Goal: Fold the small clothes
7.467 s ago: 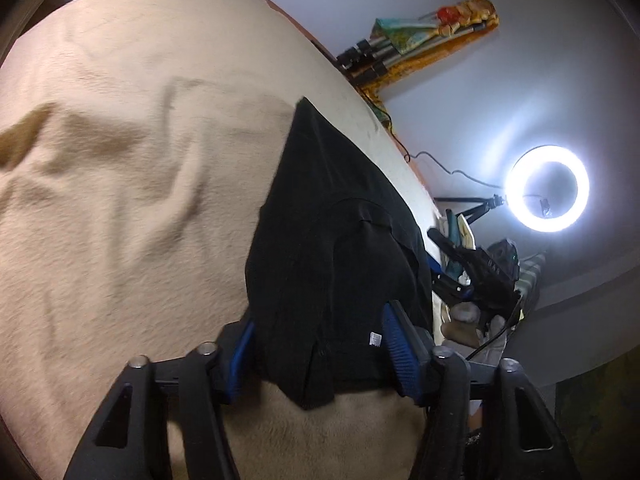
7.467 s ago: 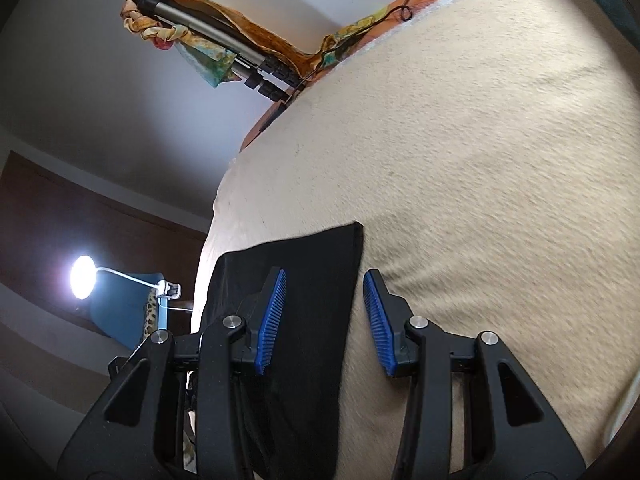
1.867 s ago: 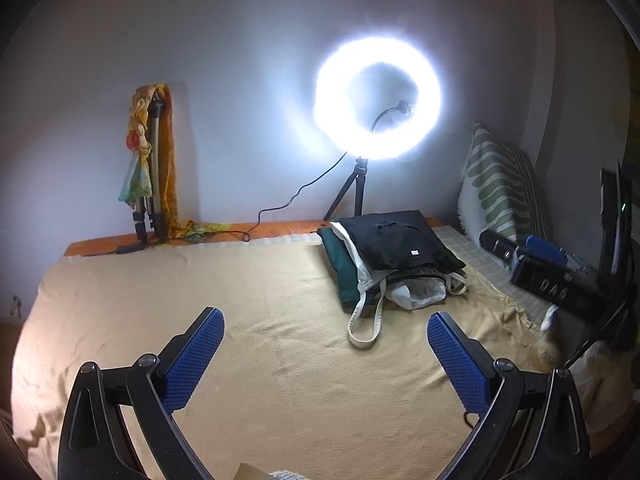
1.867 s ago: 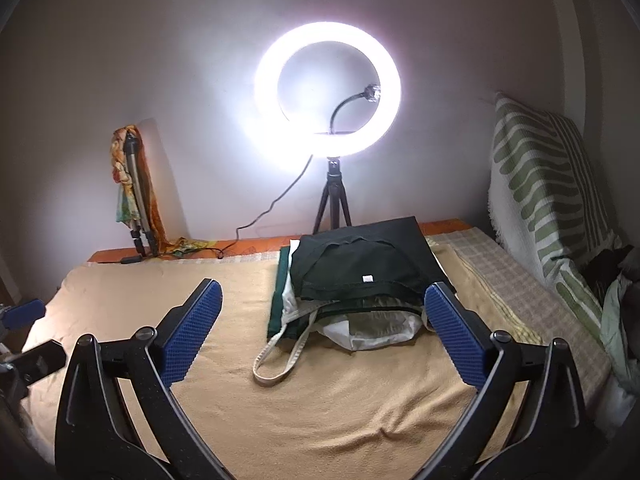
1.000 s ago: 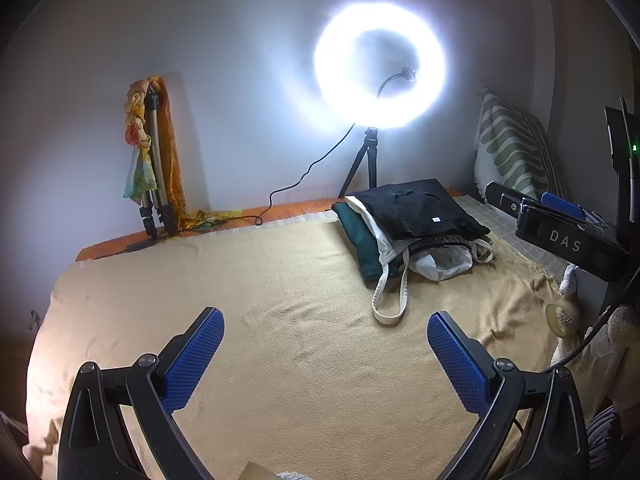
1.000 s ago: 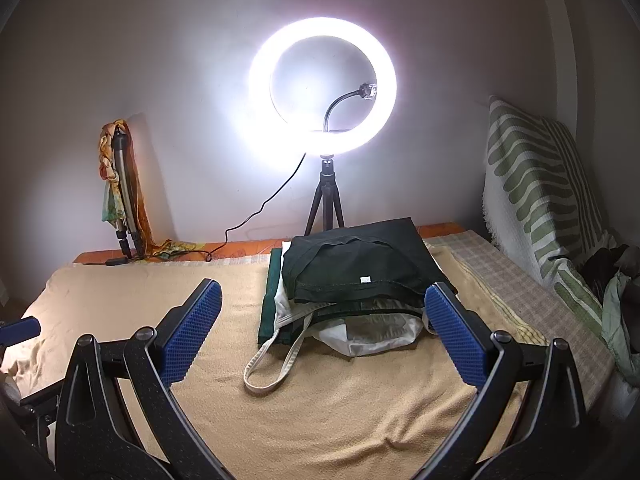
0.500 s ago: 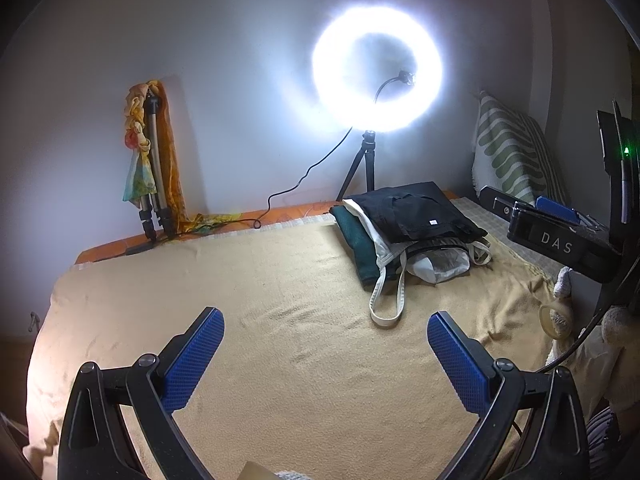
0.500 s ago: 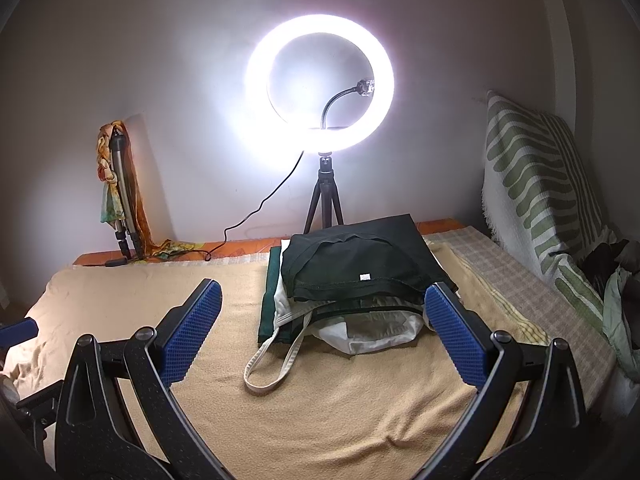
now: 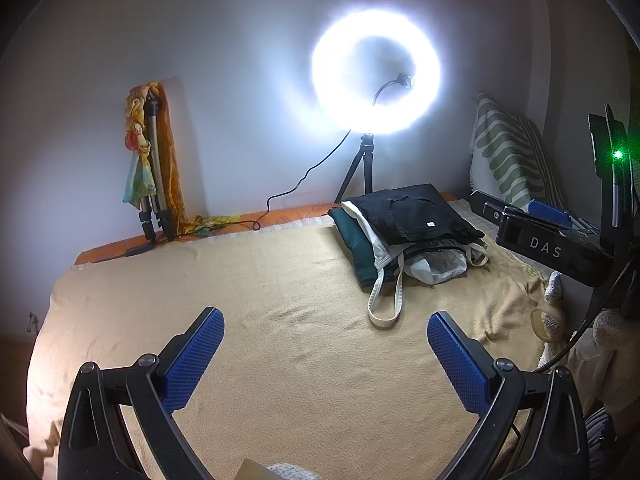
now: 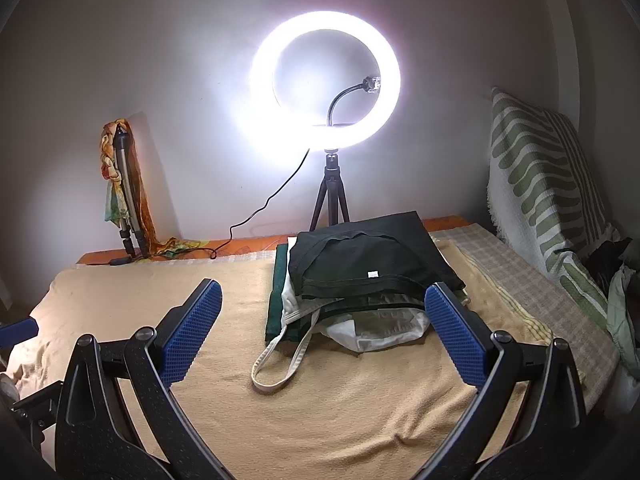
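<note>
A folded black garment (image 10: 364, 262) with a small white label lies on top of a pile at the far side of the tan blanket (image 10: 320, 404). Under it are a dark green folded cloth (image 10: 274, 308) and a white tote bag (image 10: 372, 330) with loose straps. The pile also shows in the left wrist view (image 9: 416, 212). My left gripper (image 9: 326, 354) is open and empty, held above the bare blanket (image 9: 280, 320). My right gripper (image 10: 320, 324) is open and empty, held in front of the pile.
A lit ring light (image 10: 325, 80) on a tripod stands against the back wall. A folded tripod wrapped in cloth (image 10: 124, 184) leans at the left. A green striped pillow (image 10: 548, 184) stands at the right. The right gripper's body (image 9: 544, 240) shows in the left view.
Since 7.5 s ago both grippers have let go of the black garment, which now lies on the pile. Over the last second both views hardly move.
</note>
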A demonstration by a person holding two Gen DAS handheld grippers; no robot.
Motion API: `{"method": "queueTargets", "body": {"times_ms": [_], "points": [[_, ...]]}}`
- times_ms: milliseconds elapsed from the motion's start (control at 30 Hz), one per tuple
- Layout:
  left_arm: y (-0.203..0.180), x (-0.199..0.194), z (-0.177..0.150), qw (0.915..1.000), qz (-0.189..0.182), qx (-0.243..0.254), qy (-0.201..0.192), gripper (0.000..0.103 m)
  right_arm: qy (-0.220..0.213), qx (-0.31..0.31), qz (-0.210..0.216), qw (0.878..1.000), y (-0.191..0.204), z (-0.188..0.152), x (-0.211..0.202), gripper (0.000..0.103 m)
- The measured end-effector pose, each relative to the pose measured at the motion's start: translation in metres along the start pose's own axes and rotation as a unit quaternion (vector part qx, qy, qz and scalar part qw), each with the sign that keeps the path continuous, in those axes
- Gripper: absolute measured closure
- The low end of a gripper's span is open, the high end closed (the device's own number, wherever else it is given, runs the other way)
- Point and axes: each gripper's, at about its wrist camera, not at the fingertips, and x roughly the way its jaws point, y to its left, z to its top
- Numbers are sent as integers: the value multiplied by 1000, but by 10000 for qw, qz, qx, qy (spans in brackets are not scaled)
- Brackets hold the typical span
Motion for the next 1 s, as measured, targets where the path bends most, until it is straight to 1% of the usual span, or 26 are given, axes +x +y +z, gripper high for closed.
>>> {"method": "queueTargets", "body": {"times_ms": [233,533,767,1000], "points": [[-1,-5,1,10000,41,23,-53,0,9,5,7,10000,0,0,0,0],[1,-6,1,10000,41,7,-34,0,42,-42,51,10000,10,-2,2,0],[3,-6,2,10000,76,16,-17,0,96,43,66,9999,6,-2,2,0],[6,-7,2,9999,116,11,-44,0,116,-6,85,9999,9,-3,3,0]]}}
